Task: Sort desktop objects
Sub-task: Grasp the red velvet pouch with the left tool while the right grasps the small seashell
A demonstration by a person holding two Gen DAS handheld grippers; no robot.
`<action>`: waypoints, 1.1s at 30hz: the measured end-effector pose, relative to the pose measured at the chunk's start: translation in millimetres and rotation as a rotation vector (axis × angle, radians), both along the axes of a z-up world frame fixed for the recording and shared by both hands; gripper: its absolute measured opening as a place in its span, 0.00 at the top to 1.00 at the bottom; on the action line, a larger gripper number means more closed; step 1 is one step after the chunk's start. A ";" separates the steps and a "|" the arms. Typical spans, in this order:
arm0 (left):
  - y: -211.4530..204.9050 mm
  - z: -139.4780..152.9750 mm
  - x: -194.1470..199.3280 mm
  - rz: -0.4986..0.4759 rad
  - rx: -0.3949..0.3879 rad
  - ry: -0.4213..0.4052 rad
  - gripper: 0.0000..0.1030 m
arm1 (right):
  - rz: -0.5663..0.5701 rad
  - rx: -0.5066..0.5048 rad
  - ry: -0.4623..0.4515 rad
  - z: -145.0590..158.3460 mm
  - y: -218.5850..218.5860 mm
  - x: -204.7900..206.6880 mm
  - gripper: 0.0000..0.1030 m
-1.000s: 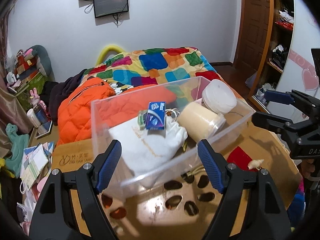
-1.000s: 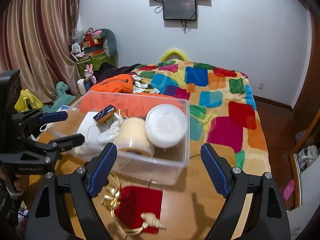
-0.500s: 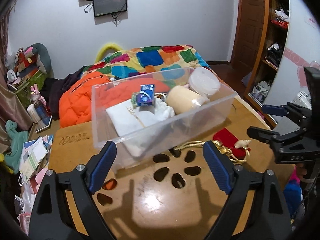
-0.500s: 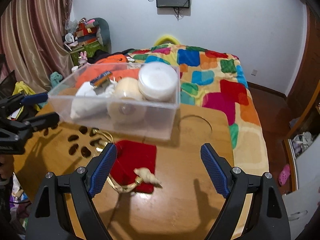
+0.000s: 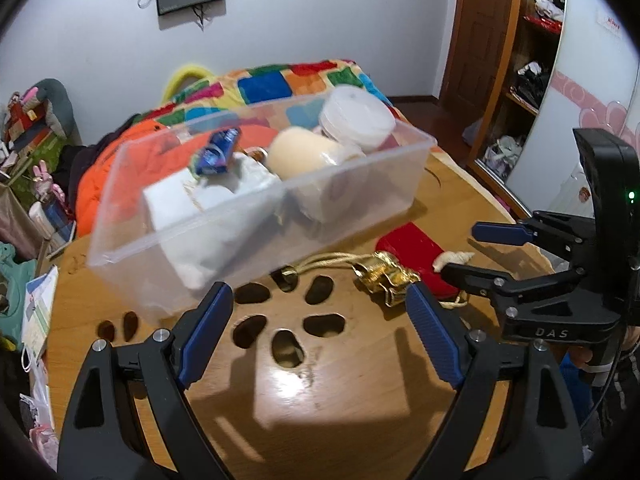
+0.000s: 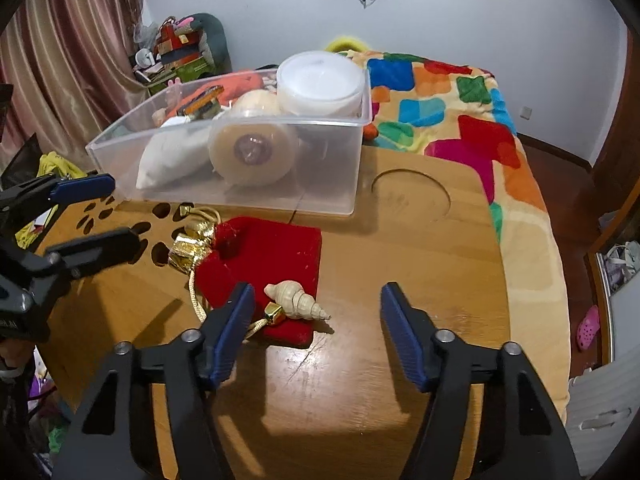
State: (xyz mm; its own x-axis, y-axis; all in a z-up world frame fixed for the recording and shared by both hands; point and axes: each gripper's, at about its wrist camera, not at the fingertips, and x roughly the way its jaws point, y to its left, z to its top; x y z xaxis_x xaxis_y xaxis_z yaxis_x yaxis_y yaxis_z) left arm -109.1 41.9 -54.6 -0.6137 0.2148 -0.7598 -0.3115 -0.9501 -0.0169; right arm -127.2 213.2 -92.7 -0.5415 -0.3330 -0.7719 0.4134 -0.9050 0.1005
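Your right claw [image 6: 316, 320] is closing on nothing yet; the shell [image 6: 298, 300] lies just ahead, nearer its left finger.

The shell's long axis runs across the claw, on the red pouch [image 6: 272, 256] on the bench [image 6: 400, 264]. Your left claw [image 5: 320, 320] hangs wide and empty, farther off by the clear bin [image 5: 360, 200]. The gold cord's end hides behind the finger.

My left gripper [image 5: 320, 320] points steeply down and its jaws stand wide apart, with nothing pressed between the blue pads [image 5: 206, 330]. My right gripper [image 6: 316, 332] also tilts downward; its jaws are closing now, and no pad presses on anything. The two grippers are near each other, side by side.
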 end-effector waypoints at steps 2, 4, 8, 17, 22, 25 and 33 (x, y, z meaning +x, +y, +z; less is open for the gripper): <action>3.9 -4.0 -0.9 -0.007 -0.002 -0.010 0.14 | 0.012 -0.001 -0.011 -2.7 -1.5 -1.3 0.48; 6.4 -5.9 -2.2 -0.013 0.004 -0.019 0.14 | 0.022 0.001 -0.014 -4.8 -3.4 -1.5 0.53; 12.8 -8.1 -5.1 -0.029 0.012 -0.034 0.14 | 0.049 -0.006 -0.009 -4.9 -7.0 2.5 0.65; 30.0 -14.2 -12.0 -0.051 -0.010 -0.060 0.14 | 0.046 -0.036 0.002 2.5 -2.2 9.6 0.85; 37.0 -17.6 -16.4 -0.057 -0.011 -0.079 0.14 | 0.024 -0.029 0.031 10.3 8.7 14.8 0.85; 41.2 -19.7 -21.4 -0.055 0.000 -0.101 0.14 | 0.012 -0.025 0.042 13.2 14.7 18.7 0.85; 61.2 -26.1 -27.7 -0.089 -0.019 -0.137 0.14 | -0.017 -0.038 0.044 15.6 29.5 19.3 0.85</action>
State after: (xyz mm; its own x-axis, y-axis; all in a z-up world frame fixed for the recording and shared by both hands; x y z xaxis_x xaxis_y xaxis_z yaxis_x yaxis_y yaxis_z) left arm -136.8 103.1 -80.8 -0.4832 0.2486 -0.8395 -0.3901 -0.9195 -0.0478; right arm -107.9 242.6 -77.1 -0.5806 -0.3523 -0.7340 0.4028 -0.9078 0.1171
